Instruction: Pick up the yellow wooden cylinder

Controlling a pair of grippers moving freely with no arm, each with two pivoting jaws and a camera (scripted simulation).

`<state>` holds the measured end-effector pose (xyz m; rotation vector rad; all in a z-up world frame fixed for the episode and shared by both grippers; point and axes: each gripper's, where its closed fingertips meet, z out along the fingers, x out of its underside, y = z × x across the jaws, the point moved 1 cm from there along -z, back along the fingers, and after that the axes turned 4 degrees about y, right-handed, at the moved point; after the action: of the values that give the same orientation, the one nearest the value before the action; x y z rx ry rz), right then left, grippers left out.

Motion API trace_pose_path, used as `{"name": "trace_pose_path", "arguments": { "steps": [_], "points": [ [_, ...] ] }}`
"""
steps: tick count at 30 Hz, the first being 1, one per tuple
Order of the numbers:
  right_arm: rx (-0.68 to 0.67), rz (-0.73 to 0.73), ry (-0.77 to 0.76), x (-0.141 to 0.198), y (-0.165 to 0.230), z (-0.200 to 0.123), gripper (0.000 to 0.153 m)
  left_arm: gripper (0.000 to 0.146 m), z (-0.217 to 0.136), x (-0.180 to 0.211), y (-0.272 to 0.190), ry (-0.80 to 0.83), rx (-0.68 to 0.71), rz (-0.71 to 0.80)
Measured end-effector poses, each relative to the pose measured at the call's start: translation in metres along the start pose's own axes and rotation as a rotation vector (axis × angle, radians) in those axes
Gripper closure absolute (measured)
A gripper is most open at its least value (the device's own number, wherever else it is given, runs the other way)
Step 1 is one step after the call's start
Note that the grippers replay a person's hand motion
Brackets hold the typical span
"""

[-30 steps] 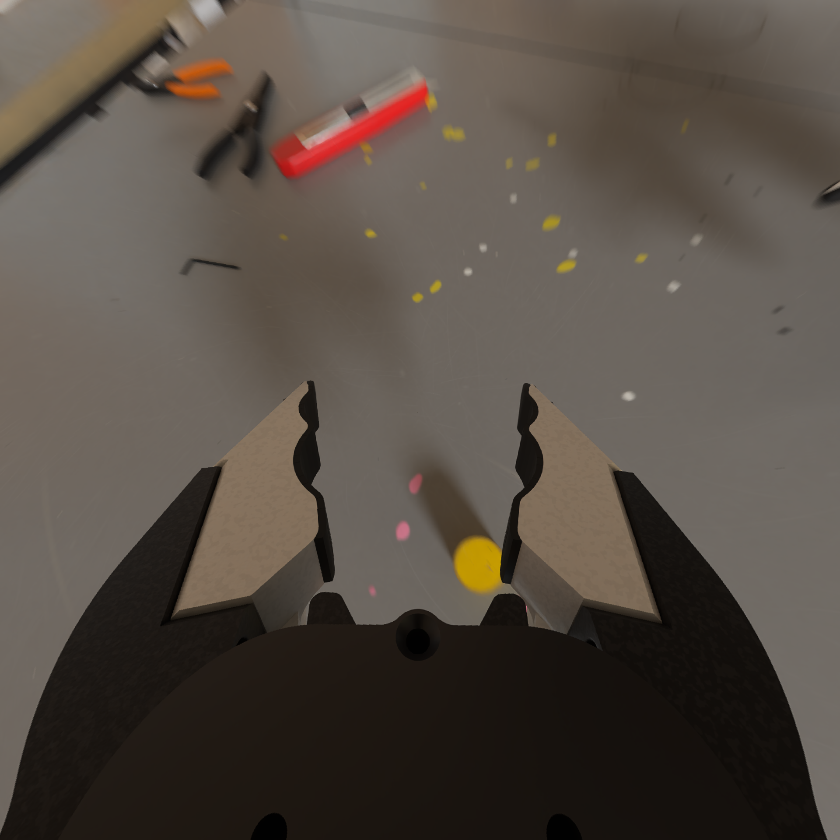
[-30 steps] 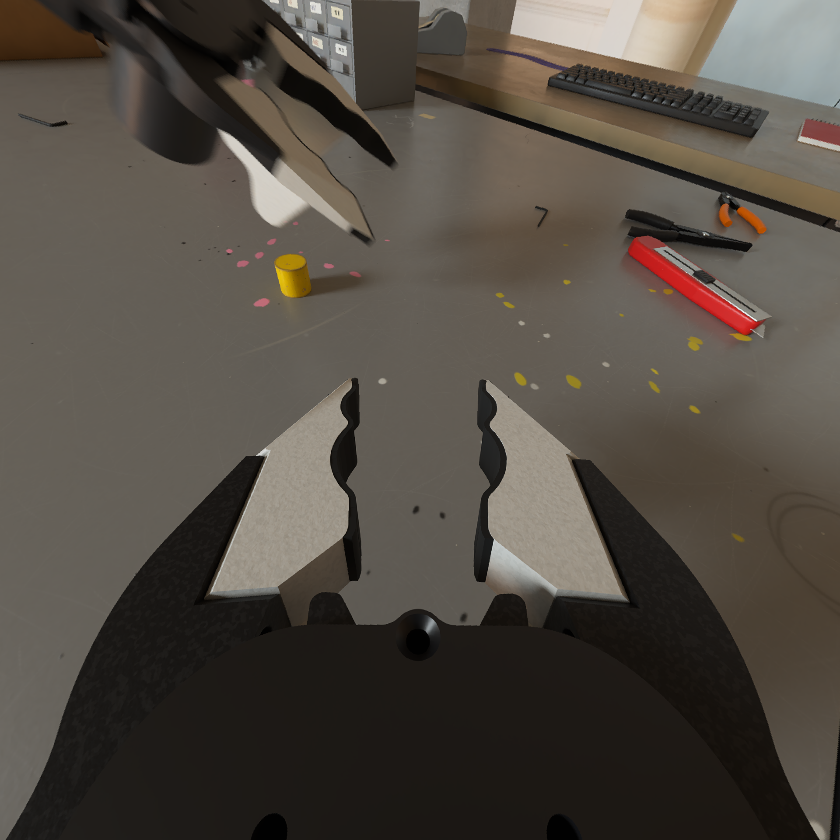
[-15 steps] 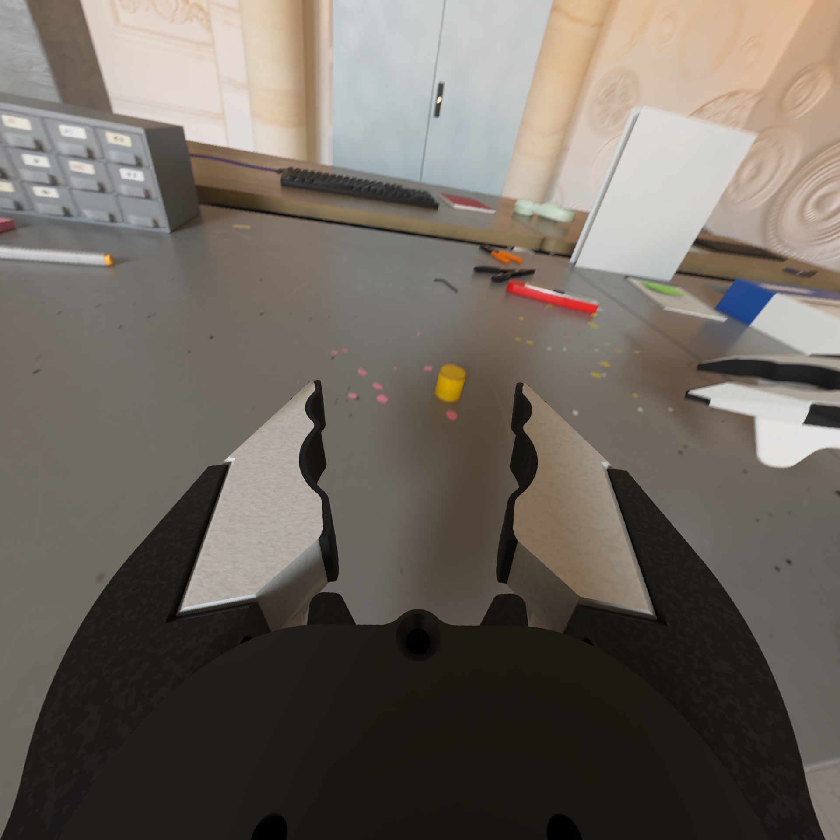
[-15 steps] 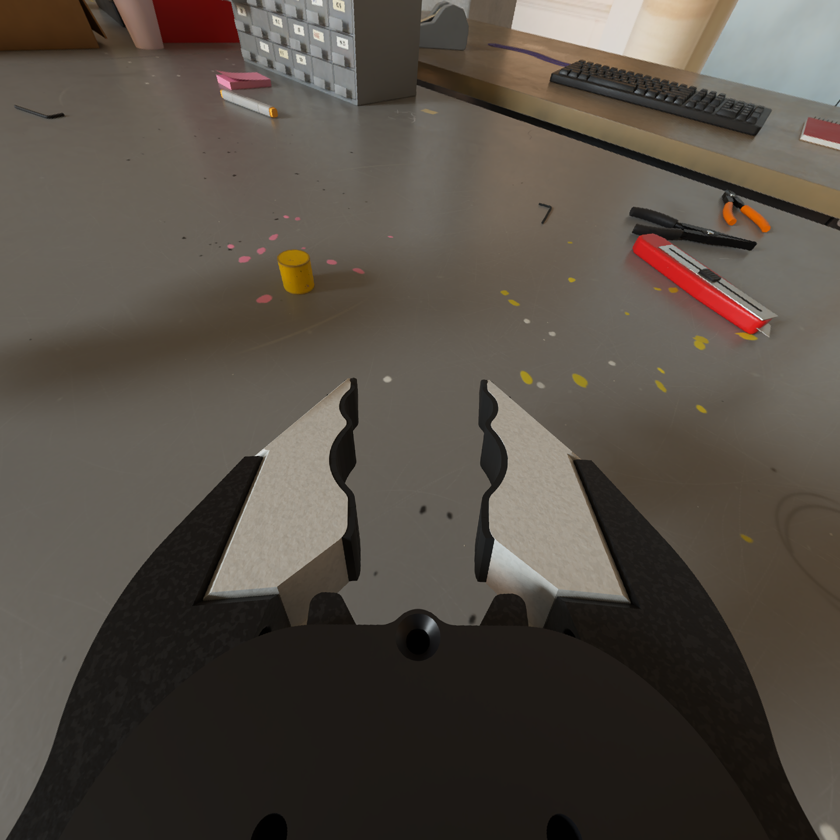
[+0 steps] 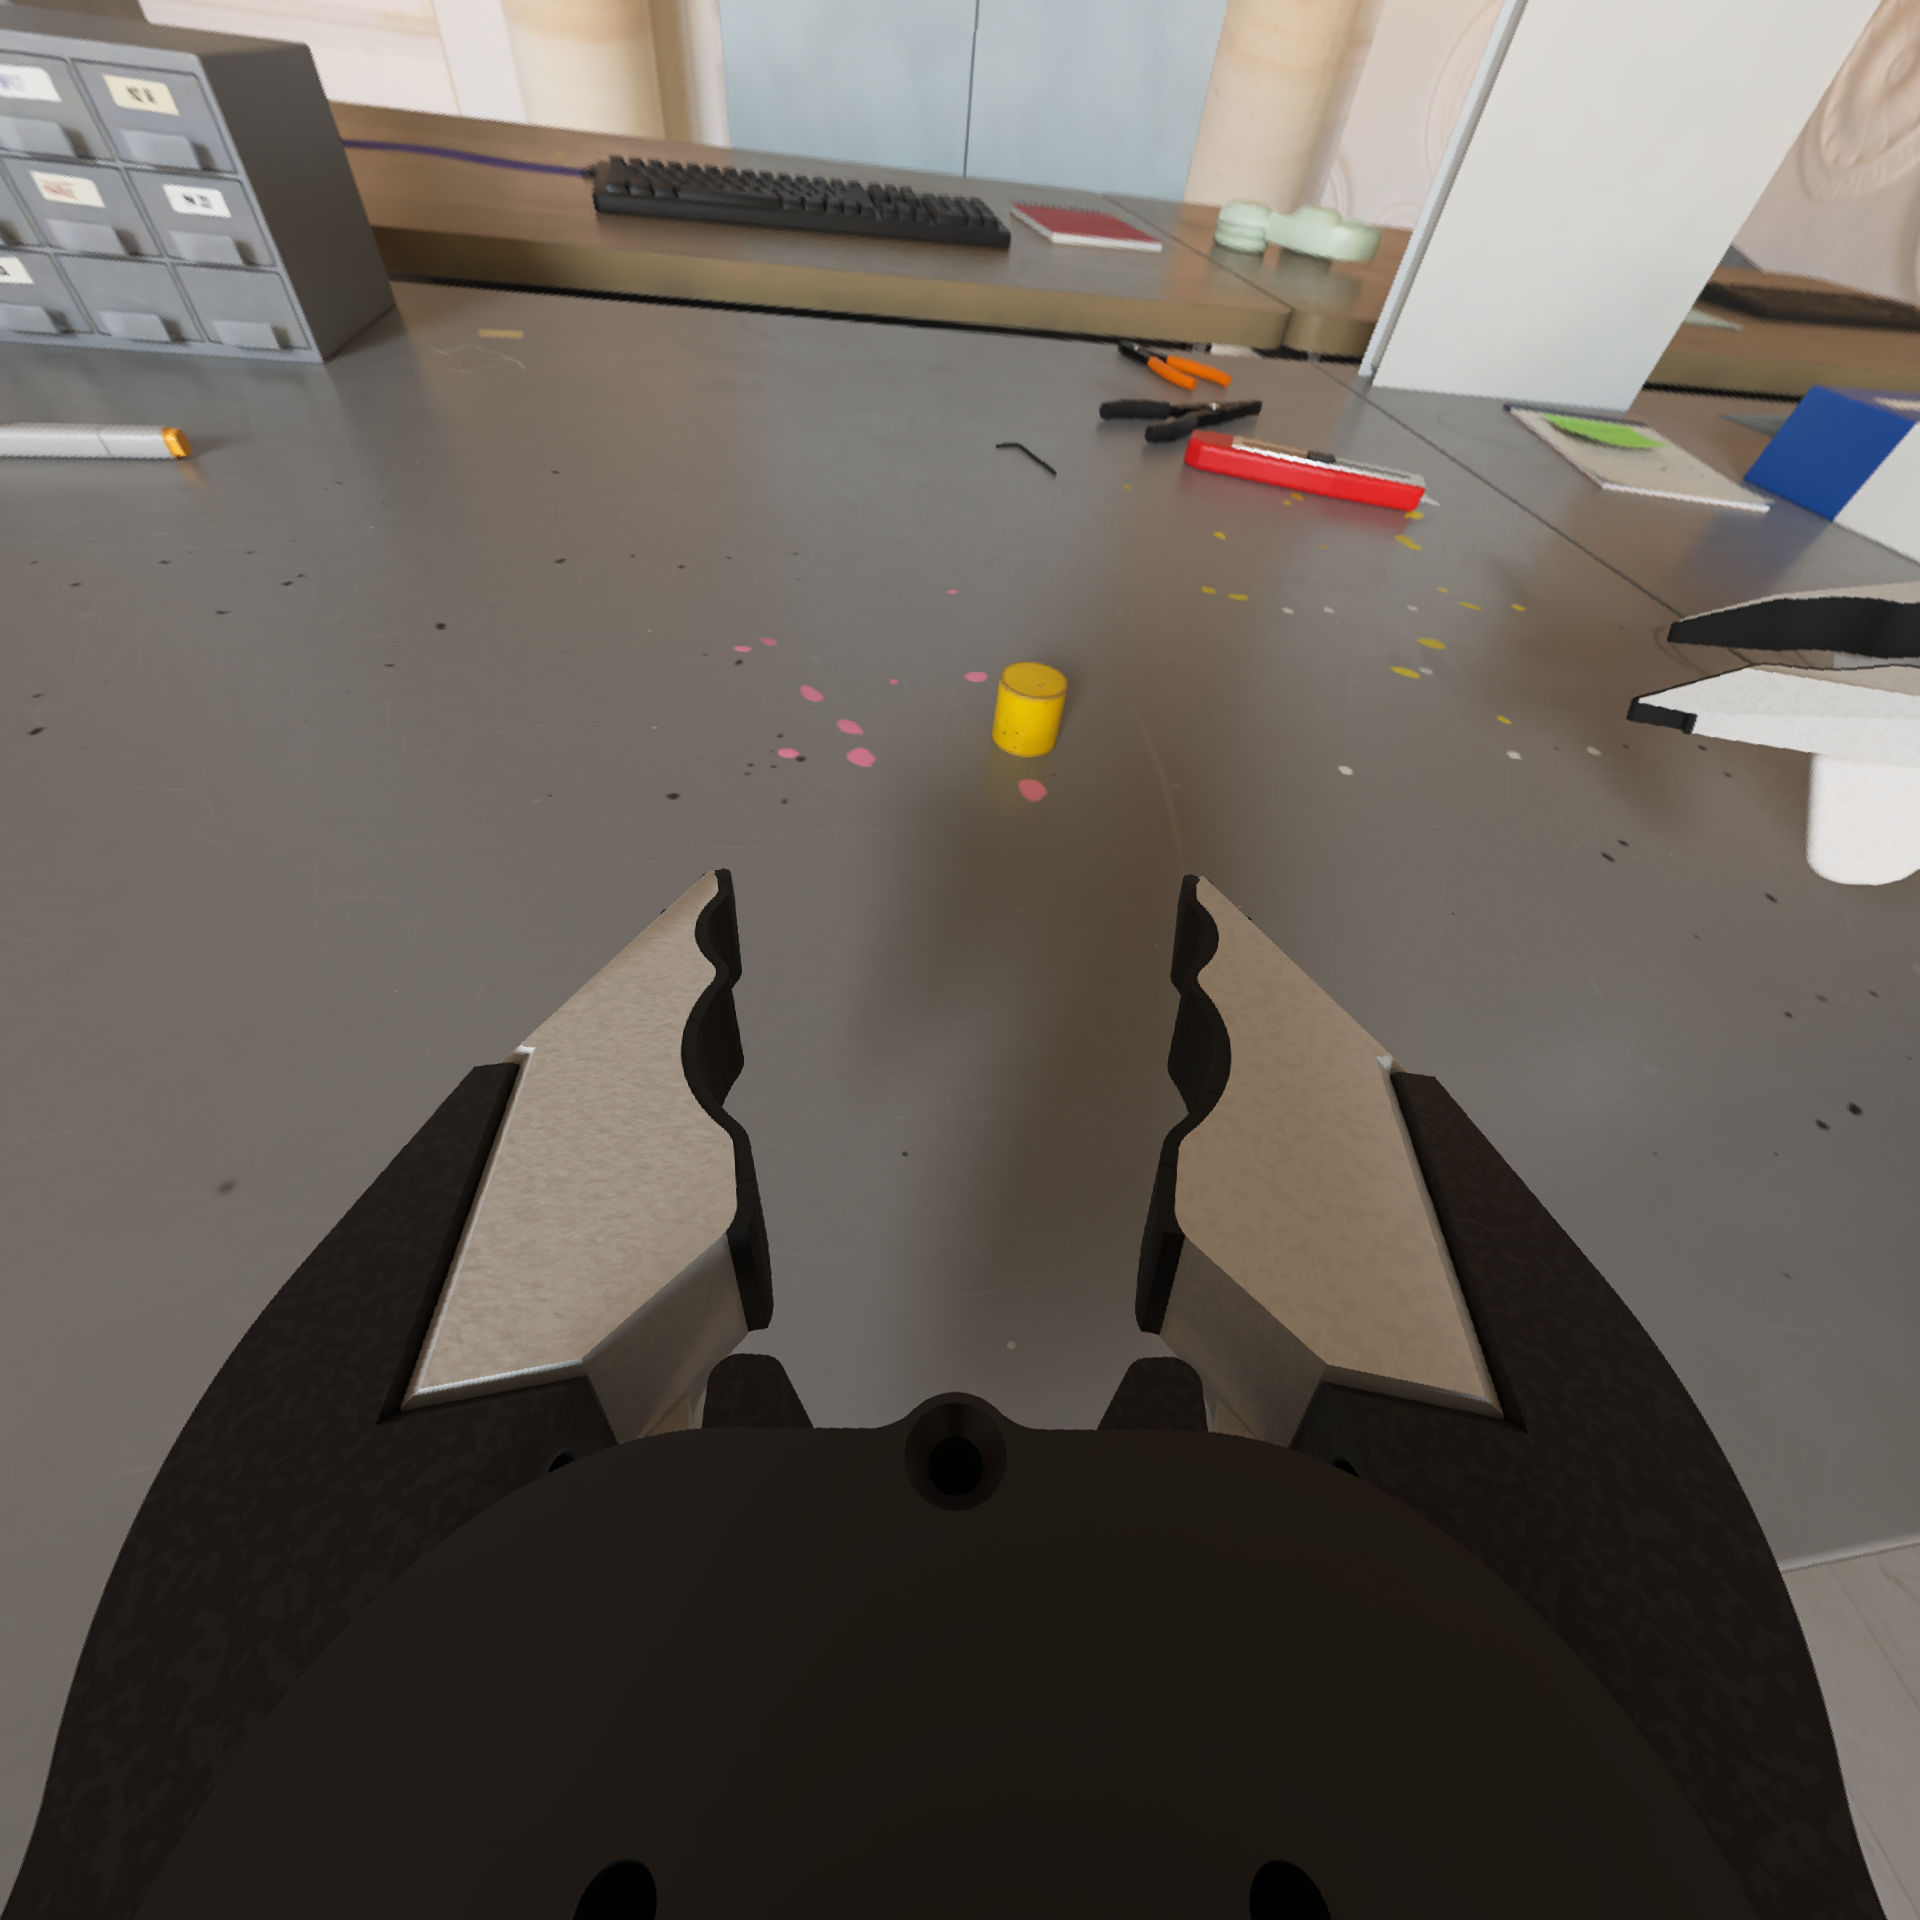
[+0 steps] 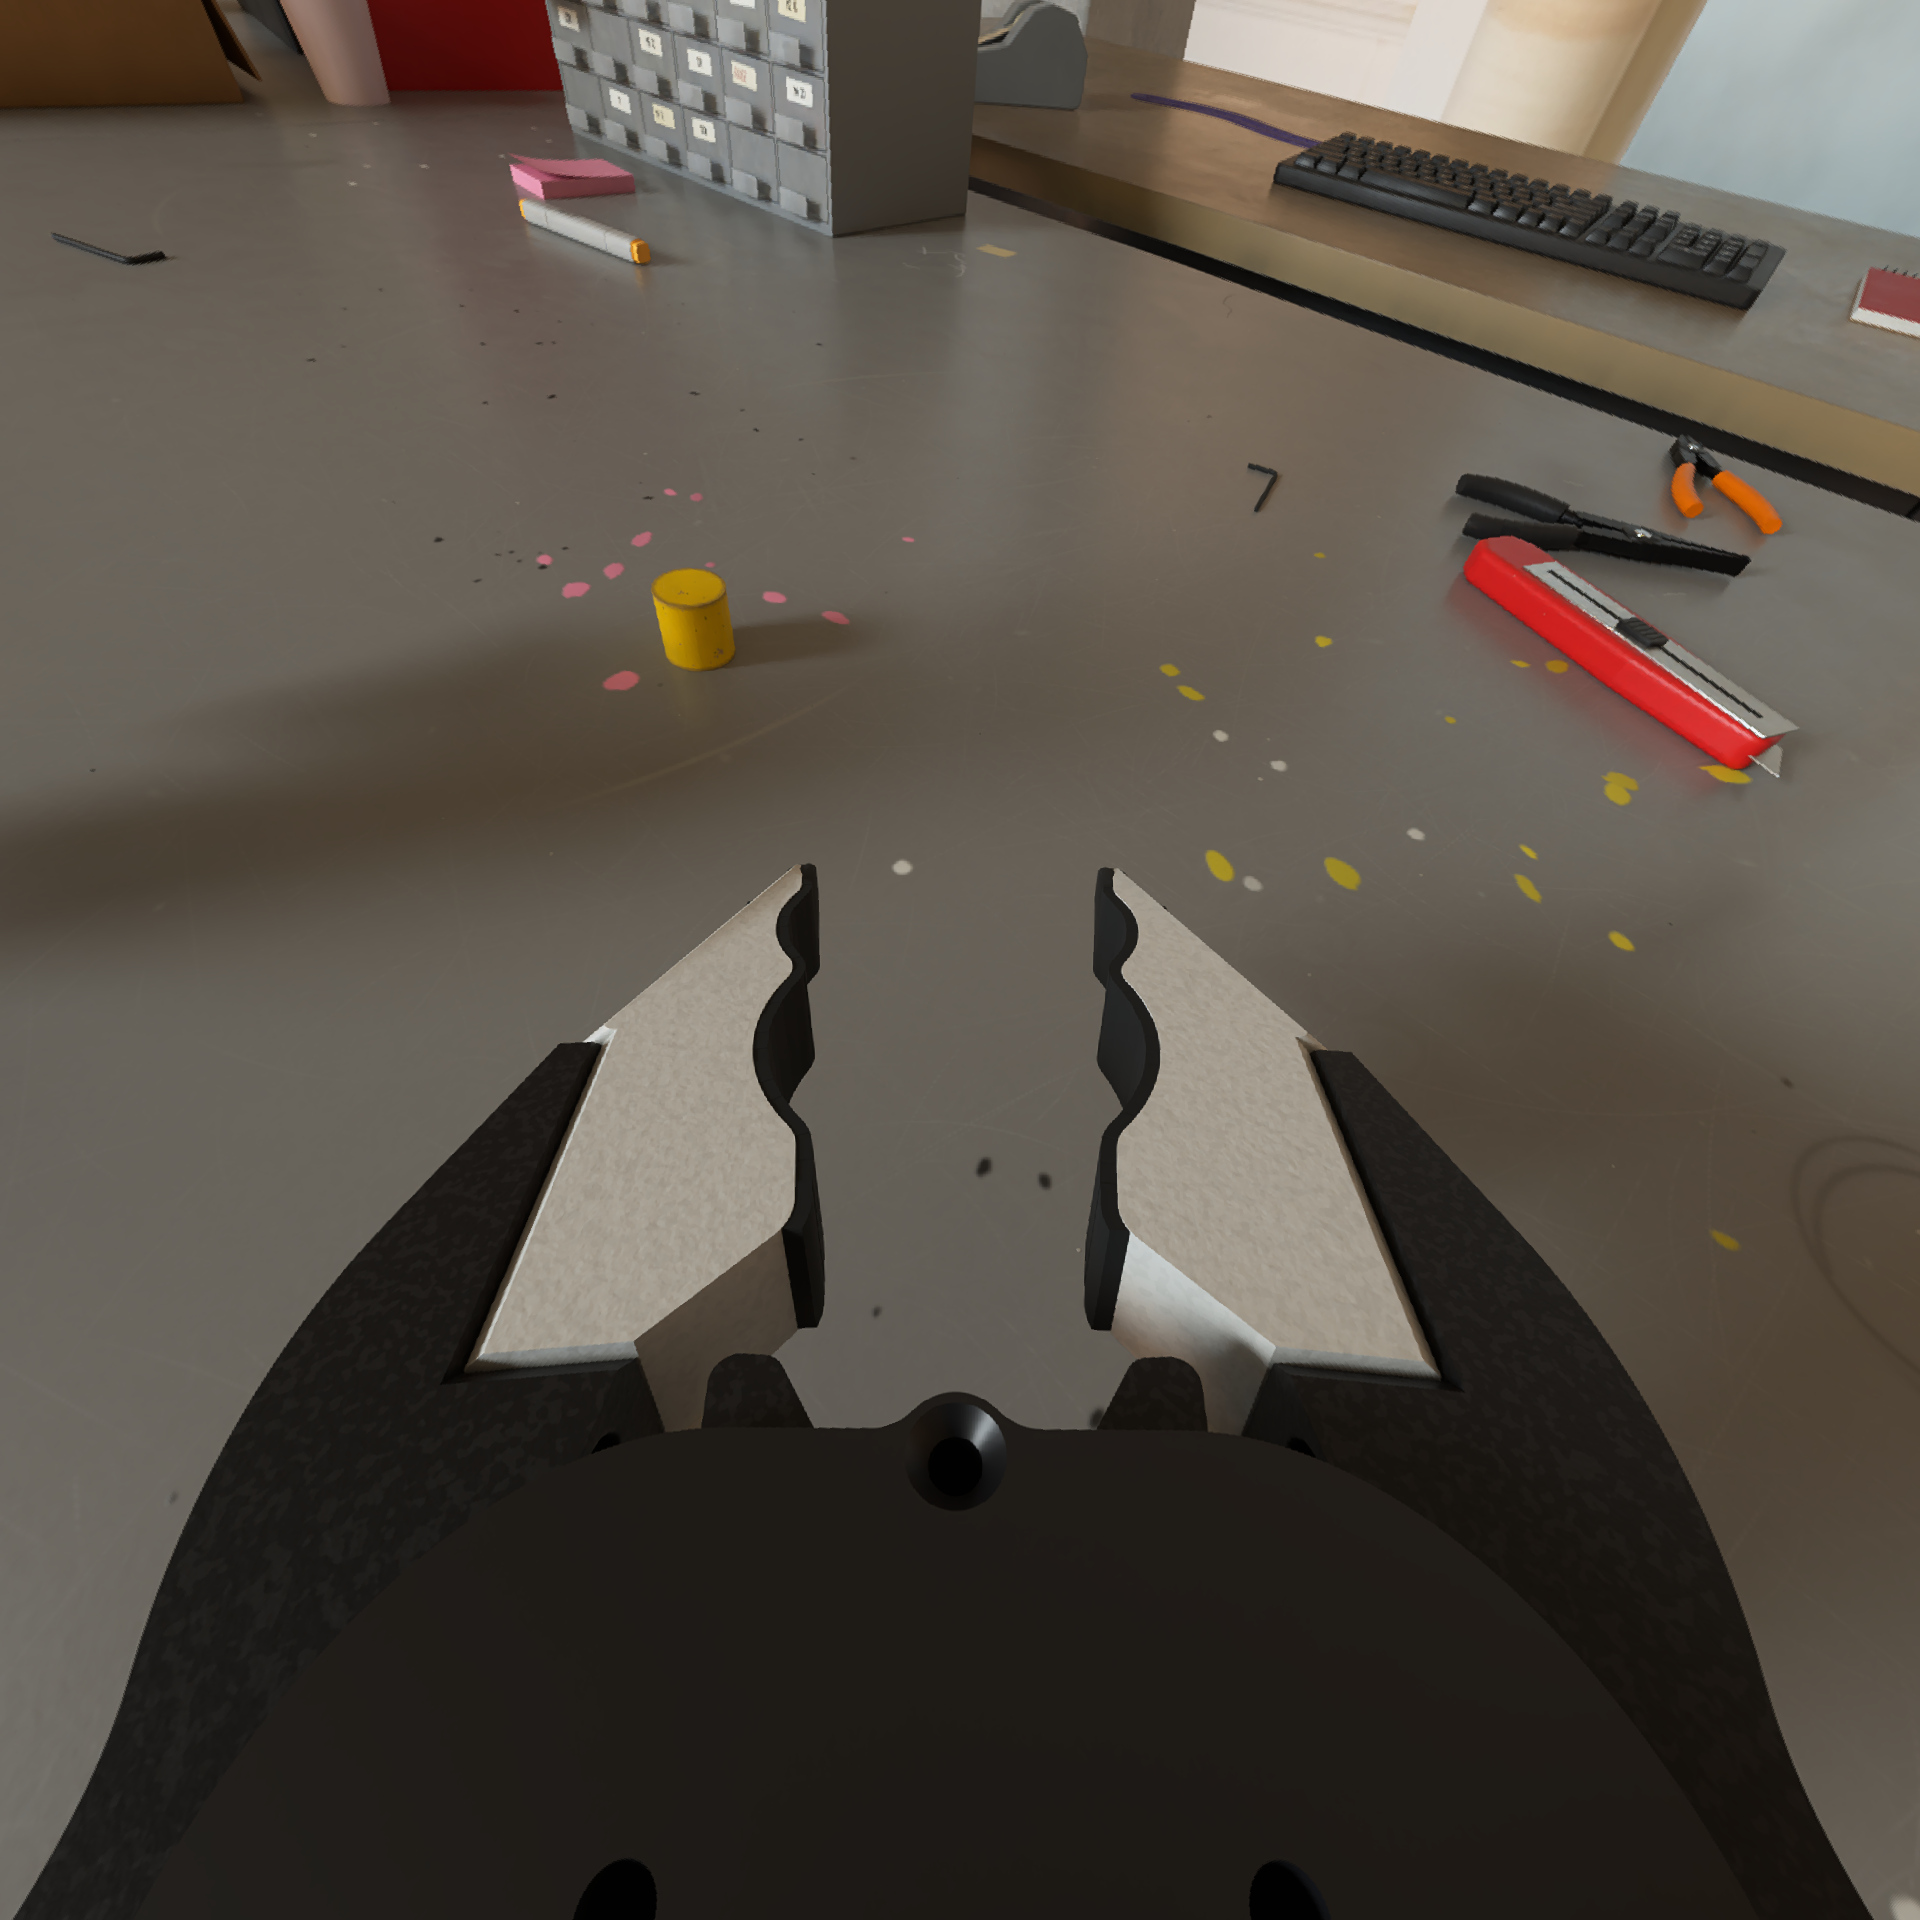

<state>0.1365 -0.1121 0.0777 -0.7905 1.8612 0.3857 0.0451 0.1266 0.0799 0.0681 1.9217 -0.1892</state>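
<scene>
The yellow wooden cylinder (image 5: 1029,709) stands upright on the grey table among pink paint spots. My left gripper (image 5: 956,883) is open and empty, low over the table, with the cylinder straight ahead and a little right, well beyond the fingertips. In the right wrist view the cylinder (image 6: 693,618) stands far ahead to the left. My right gripper (image 6: 956,878) is open and empty, above bare table. The right gripper also shows at the right edge of the left wrist view (image 5: 1787,675).
A red utility knife (image 5: 1304,470), black pliers (image 5: 1179,414) and orange cutters (image 5: 1174,366) lie at the back right, with a small hex key (image 5: 1027,455). A grey drawer cabinet (image 5: 156,197) and a marker (image 5: 94,442) are back left. A keyboard (image 5: 800,203) lies on the wooden bench behind.
My left gripper has swung from looking down over the cylinder to a low, level pose behind it, then moved closer to it. The right gripper has barely moved.
</scene>
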Motion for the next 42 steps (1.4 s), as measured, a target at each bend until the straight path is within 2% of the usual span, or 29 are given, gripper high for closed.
{"name": "trace_pose_path", "arguments": {
  "steps": [2, 5, 10, 13, 16, 18, 22, 28, 31, 38, 42],
  "points": [
    [0.0, 0.002, 0.002, 0.0, -0.001, 0.0, 0.099, 0.063, 0.003, -0.002, -0.003, 0.042, 0.023, 0.018],
    [0.001, -0.004, 0.006, 0.0, -0.001, 0.0, 0.099, 0.071, 0.017, -0.006, -0.013, 0.222, 0.09, 0.086],
    [-0.015, 0.006, 0.003, 0.001, 0.0, -0.001, 0.099, 0.076, 0.069, -0.026, -0.024, 0.546, 0.167, 0.249],
    [-0.029, 0.017, 0.002, 0.001, 0.0, -0.002, 0.099, 0.082, 0.102, -0.032, -0.027, 0.72, 0.252, 0.297],
    [-0.04, 0.031, -0.005, 0.0, -0.001, -0.004, 0.099, 0.077, 0.122, -0.031, -0.02, 0.947, 0.271, 0.388],
    [-0.045, 0.043, -0.009, -0.001, -0.002, -0.005, 0.099, 0.074, 0.129, -0.032, -0.015, 1.031, 0.256, 0.414],
    [-0.052, 0.055, -0.011, 0.0, -0.005, -0.006, 0.099, 0.075, 0.138, -0.024, -0.014, 1.109, 0.213, 0.45],
    [-0.066, 0.073, -0.015, 0.0, -0.007, -0.007, 0.099, 0.088, 0.148, 0.001, -0.023, 1.205, 0.21, 0.438],
    [-0.066, 0.073, -0.019, -0.001, -0.007, -0.009, 0.099, 0.093, 0.156, 0.006, -0.023, 1.216, 0.207, 0.433],
    [-0.063, 0.073, -0.02, -0.002, -0.009, -0.011, 0.099, 0.12, 0.167, -0.003, -0.025, 1.207, 0.21, 0.461],
    [-0.059, 0.074, -0.018, -0.001, -0.01, -0.01, 0.1, 0.121, 0.168, -0.004, -0.025, 1.178, 0.217, 0.47]
  ]
}}
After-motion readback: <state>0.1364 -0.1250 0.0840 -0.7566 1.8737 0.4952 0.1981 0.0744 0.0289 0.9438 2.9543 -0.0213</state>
